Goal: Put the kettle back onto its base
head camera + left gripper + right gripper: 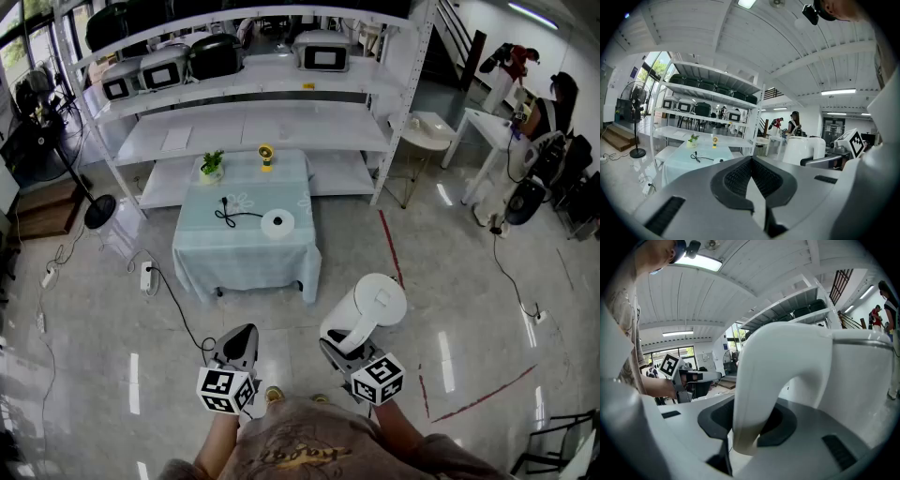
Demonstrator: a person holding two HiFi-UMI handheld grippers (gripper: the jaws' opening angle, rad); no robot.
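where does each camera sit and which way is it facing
Head view: on the person's head, looking steeply down at the floor and table; shows both forearms, the left gripper and right gripper.
Left gripper view: on the left gripper, looking along its shut jaws toward the table and shelves.
Right gripper view: on the right gripper, looking along jaws clamped on the kettle handle; an arm shows left.
Shared: all three show the kettle.

the right gripper [750, 437] has its grey jaws clamped on the curved white handle [757, 380] of a smooth white plastic kettle [855, 380], whose body fills the right side. the left gripper [689, 378], with its marker cube, sits well apart at left.
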